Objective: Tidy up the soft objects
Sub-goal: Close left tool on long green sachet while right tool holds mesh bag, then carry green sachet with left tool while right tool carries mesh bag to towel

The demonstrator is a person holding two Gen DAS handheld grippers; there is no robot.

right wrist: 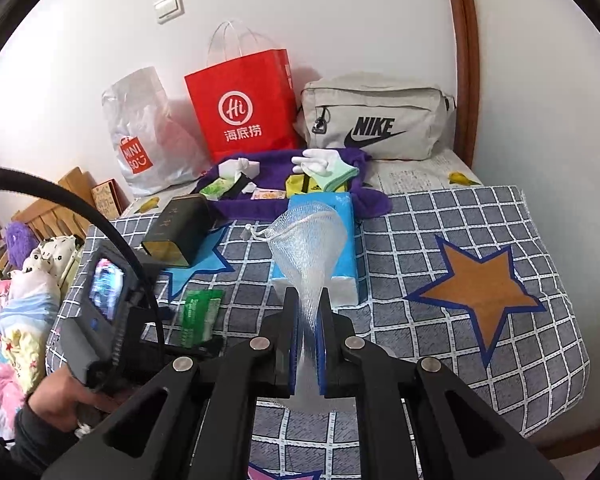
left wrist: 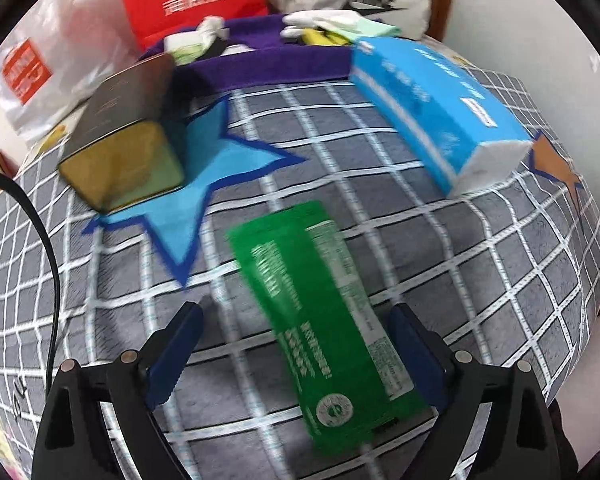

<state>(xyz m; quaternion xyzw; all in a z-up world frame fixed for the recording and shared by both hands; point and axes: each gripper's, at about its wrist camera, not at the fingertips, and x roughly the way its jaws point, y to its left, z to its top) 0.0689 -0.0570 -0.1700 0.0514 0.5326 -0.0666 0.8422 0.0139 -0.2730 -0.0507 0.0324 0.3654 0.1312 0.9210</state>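
The left tool [left wrist: 296, 344] is hanging wide open astride the green packet [left wrist: 324, 320], whose long axis is running forward between its fingers; the right tool [right wrist: 309, 320] is pinching the mesh pouch [right wrist: 308, 240].

Left gripper [left wrist: 296, 354] spread wide over a green packet [left wrist: 328, 324] on the checked bedspread [left wrist: 480, 264].

The packet lies between the blue fingers [left wrist: 176, 356]; contact cannot be told. Beyond it, a dark tin [left wrist: 124, 140] sits on a blue star patch [left wrist: 204, 184], a blue tissue pack [left wrist: 432, 108] to the right, and a purple towel [left wrist: 276, 66] behind.
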